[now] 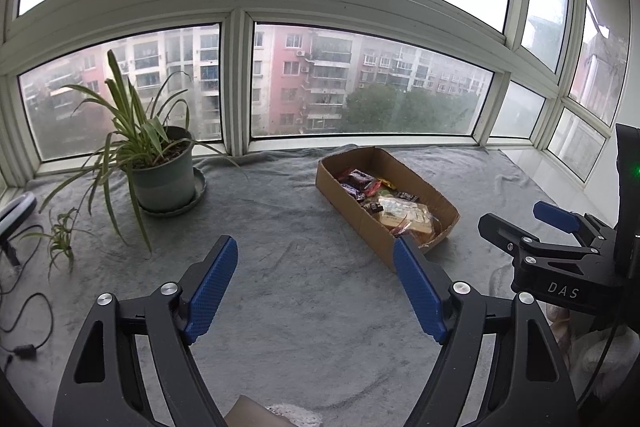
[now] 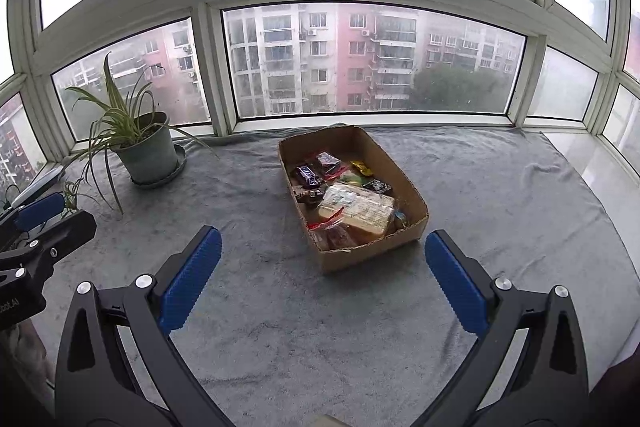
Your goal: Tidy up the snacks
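A shallow cardboard box [image 2: 404, 187] is seen on a grey blanket [image 2: 280, 327] spread along the window [image 2: 372, 59], and everything else is placed relative to it. The snacks are all held inside the box: a large clear-wrapped pack of pale biscuits [image 2: 358, 207] lies toward its near end, a dark blue candy bar [image 2: 309, 175] and a red-and-clear wrapper [image 2: 329, 163] lie toward its far end, with a yellow packet [image 2: 361, 167] and a small black packet [image 2: 378, 185] by the right wall. No loose snack is seen on the blanket outside the box. The right gripper [image 2: 322, 281] is held just short of the box's near end, fingers spread wide apart, nothing between them. The left gripper [image 1: 316, 285] is held to the left of the box and nearer the camera, fingers likewise spread wide and empty; its right pad [image 1: 418, 291] overlaps the box's near corner in the left wrist view, contact cannot be told. A potted plant [image 2: 140, 139] in a saucer stands well to the left of the box by the window. A black cable [image 1: 28, 323] lies further left still.
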The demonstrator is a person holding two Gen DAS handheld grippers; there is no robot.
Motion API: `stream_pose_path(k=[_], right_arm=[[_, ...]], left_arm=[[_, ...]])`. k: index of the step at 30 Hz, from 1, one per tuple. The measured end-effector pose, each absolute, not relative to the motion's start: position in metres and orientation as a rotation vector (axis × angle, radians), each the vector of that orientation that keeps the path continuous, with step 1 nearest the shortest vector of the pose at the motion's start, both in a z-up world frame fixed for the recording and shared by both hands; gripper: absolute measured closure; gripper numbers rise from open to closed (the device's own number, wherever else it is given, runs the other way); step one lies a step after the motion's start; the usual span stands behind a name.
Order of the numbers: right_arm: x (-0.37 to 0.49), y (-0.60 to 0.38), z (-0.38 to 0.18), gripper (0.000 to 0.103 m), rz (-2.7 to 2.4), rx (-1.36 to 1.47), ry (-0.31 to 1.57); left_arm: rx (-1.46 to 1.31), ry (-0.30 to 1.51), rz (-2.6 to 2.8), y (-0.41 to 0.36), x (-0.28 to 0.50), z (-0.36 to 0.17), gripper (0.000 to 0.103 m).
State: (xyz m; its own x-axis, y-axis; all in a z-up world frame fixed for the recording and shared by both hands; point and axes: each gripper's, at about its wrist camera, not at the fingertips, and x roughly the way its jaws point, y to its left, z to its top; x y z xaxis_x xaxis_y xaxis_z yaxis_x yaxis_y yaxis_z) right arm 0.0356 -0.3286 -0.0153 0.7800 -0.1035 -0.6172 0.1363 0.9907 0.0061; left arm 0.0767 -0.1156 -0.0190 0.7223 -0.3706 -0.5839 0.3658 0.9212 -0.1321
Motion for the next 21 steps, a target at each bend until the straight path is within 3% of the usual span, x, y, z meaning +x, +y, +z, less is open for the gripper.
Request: stream_pose_path(k=[21], right_arm=[[0.0361, -0.3269, -0.0176, 0.0, -0.13, 0.053, 0.673]], left_arm=[[-0.009, 0.659, -0.416, -0.1185, 0.0764, -0.0213, 0.023]])
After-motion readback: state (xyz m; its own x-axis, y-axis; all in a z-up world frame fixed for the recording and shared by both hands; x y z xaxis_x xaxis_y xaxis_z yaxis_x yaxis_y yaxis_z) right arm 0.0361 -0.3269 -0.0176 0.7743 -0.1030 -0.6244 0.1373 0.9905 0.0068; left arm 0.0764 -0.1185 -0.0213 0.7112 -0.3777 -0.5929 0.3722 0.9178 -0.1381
